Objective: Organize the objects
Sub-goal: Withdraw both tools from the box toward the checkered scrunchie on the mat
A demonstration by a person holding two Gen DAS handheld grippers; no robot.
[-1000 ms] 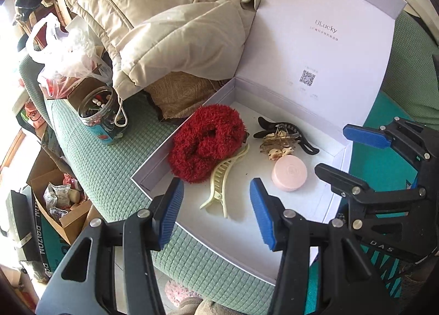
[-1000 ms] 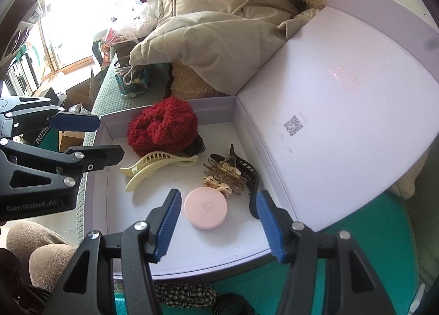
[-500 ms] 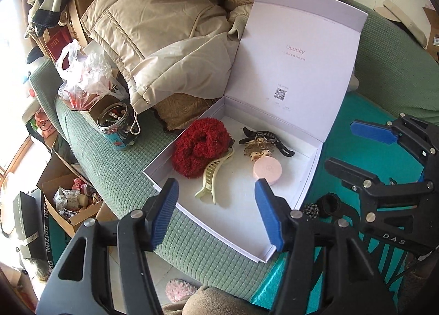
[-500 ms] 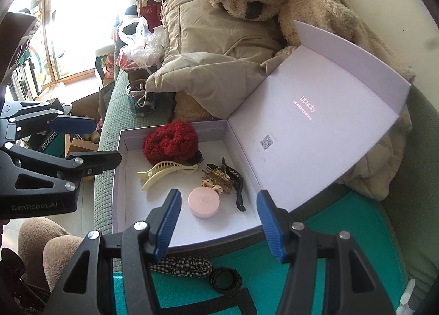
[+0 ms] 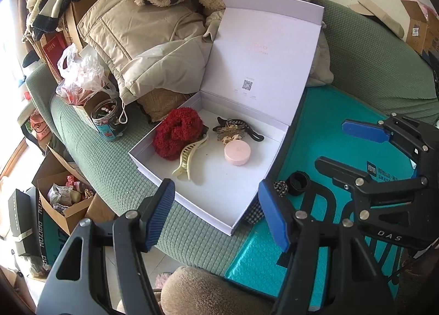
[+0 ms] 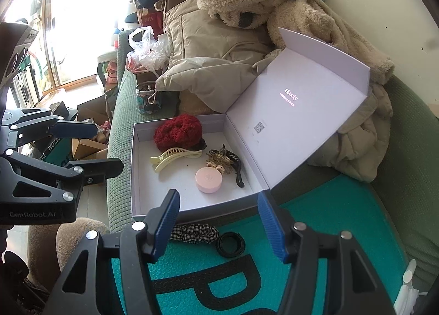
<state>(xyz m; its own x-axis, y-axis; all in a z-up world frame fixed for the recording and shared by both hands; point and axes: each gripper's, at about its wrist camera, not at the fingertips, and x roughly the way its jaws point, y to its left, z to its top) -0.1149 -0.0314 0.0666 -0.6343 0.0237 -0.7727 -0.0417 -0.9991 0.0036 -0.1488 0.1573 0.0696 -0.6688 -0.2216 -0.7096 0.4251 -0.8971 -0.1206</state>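
the white box [image 6: 153, 206] lies open on the green sofa [image 5: 109, 172], its lid reading "ulucky" over a qr code. inside, the cream hair claw [image 6: 175, 156] lies crosswise beside the pink compact [image 6: 209, 179] — both grippers [image 5: 216, 216] [image 6: 219, 228] hover with jaws wide apart, holding nothing; one body reads "genrobot.ai".

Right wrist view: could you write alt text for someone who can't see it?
An open white box on a green sofa holds a red scrunchie, cream hair claw, pink compact and black clip. In front, an open hand-held gripper hovers over a checkered scrunchie and black band.
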